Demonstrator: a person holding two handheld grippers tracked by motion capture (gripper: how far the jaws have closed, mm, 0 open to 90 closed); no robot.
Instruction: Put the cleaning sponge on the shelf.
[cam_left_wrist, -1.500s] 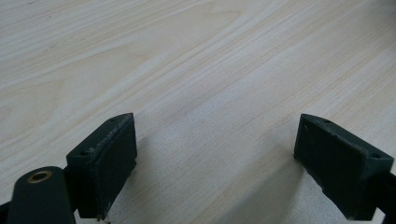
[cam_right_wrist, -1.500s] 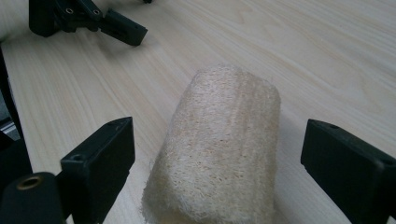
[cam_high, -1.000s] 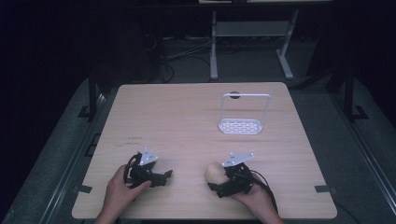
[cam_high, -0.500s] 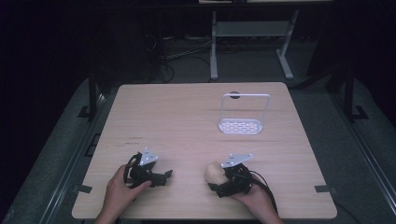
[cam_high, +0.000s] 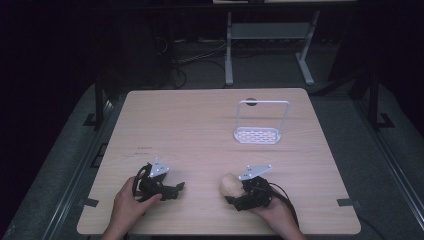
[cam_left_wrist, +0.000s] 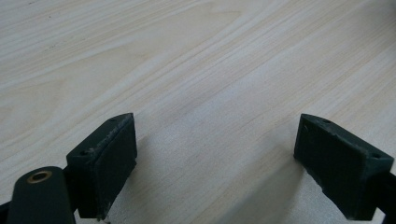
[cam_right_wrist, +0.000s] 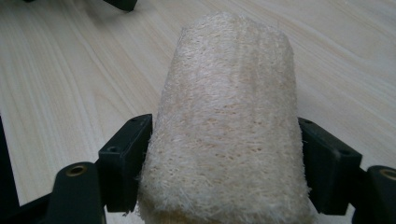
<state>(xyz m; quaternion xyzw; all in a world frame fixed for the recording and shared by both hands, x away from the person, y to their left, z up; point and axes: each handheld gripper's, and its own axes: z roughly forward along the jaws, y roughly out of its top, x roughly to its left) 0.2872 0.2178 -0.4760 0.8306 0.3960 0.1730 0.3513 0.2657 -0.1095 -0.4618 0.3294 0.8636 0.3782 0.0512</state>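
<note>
A pale, fibrous loofah sponge (cam_high: 229, 183) lies on the wooden table (cam_high: 190, 120) near its front edge, right of centre. My right gripper (cam_high: 235, 192) reaches it from the right, held in a hand. In the right gripper view the loofah (cam_right_wrist: 224, 107) stands between the two black pads (cam_right_wrist: 126, 163), which touch its sides; the jaws have just been closing on it. My left gripper (cam_high: 175, 189) rests low over the table at the front left, held in the other hand. Its jaws (cam_left_wrist: 215, 154) stand wide open over bare wood.
A white metal stand with a perforated base (cam_high: 256, 135) and a tall hoop frame sits at the back right of the table. Beyond the far edge are a dark floor, cables and a white frame leg (cam_high: 229, 60).
Both hands have stayed in place. The right gripper's jaws have drawn in slightly around the loofah.
</note>
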